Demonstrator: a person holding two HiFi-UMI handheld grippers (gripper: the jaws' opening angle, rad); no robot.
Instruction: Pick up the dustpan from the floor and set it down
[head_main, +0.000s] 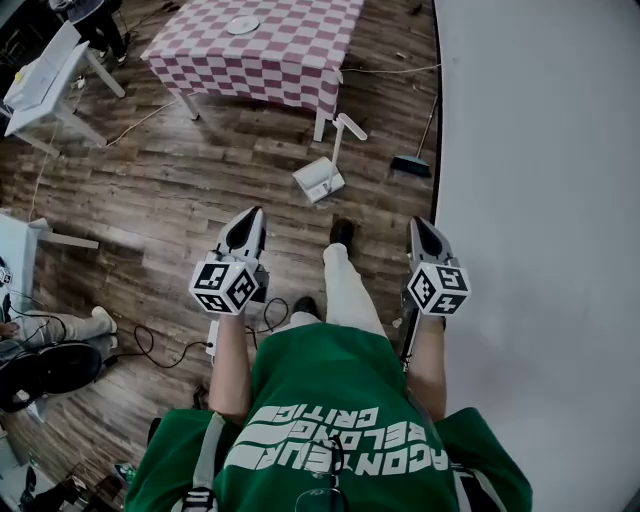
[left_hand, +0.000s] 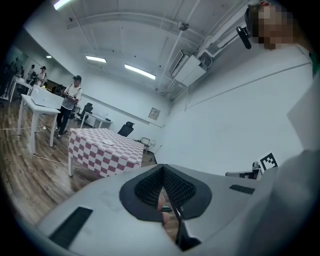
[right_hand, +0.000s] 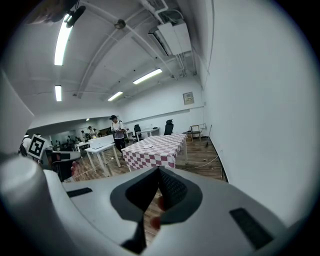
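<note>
The white dustpan (head_main: 319, 180) stands on the wooden floor near the checked table, its long handle rising to the upper right. It lies ahead of both grippers, well apart from them. My left gripper (head_main: 251, 214) is held out over the floor to the dustpan's lower left, jaws closed to a point with nothing between them. My right gripper (head_main: 419, 222) hangs level with it near the white wall, shut and empty. In the left gripper view the left gripper (left_hand: 163, 170) has its jaws together, and in the right gripper view the right gripper (right_hand: 159, 170) does too; neither of those views shows the dustpan.
A table with a red-and-white checked cloth (head_main: 270, 50) carries a plate (head_main: 243, 25). A broom (head_main: 411, 165) leans by the white wall (head_main: 540, 200). White tables (head_main: 45, 85) stand at the left. Cables (head_main: 150, 345) trail over the floor beside a seated person's legs (head_main: 60, 325).
</note>
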